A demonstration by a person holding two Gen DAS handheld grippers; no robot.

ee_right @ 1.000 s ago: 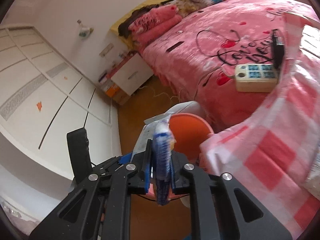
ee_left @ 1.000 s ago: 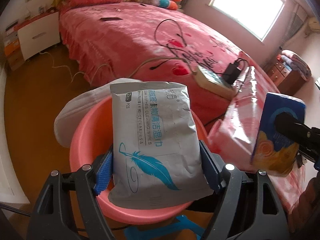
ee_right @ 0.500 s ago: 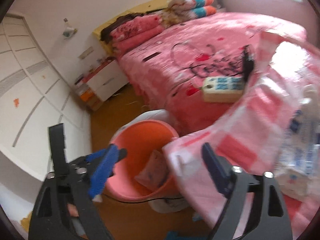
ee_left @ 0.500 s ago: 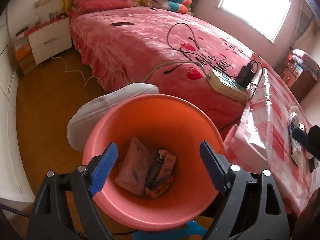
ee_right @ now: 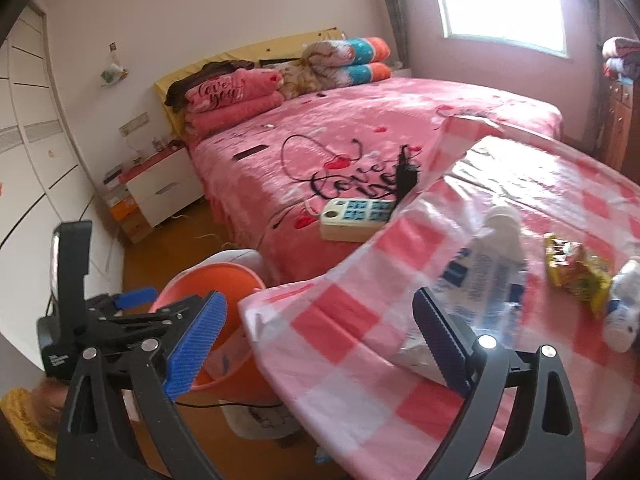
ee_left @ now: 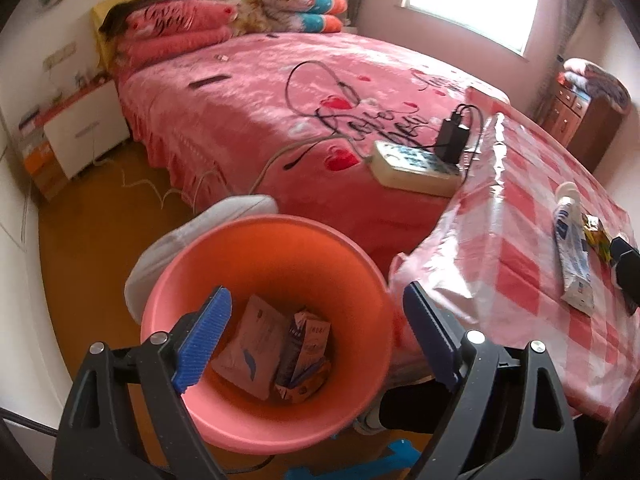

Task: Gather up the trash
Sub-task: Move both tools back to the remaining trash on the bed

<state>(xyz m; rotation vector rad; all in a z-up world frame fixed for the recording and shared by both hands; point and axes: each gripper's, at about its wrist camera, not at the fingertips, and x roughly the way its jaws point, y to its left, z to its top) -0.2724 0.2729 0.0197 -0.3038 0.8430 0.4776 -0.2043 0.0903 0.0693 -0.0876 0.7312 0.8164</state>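
My left gripper [ee_left: 316, 308] hangs over the pink bucket [ee_left: 260, 264], its jaws opening with nothing between them. In the bucket lie a grey wipes pack [ee_left: 252, 348], a small carton [ee_left: 308, 336] and other wrappers. My right gripper [ee_right: 320, 304] stands open and empty above the edge of the pink-checked table [ee_right: 340, 320]. Just beyond its right finger lies a white and blue capped pack [ee_right: 480, 280], with a yellow snack wrapper [ee_right: 576, 268] farther right. The bucket [ee_right: 216, 276] and the left gripper [ee_right: 120, 308] show at the lower left of the right wrist view.
A pink bed carries a power strip [ee_left: 416, 164] with a black charger, close to the table's far corner. A white rounded object [ee_left: 192, 240] sits behind the bucket on the wooden floor. A nightstand [ee_left: 80, 136] stands far left and a wooden dresser [ee_left: 580, 120] far right.
The left gripper opened and the grey wipes pack dropped into the bucket. The right gripper opened, let go of its blue and yellow packet, and swung from the bucket to the table.
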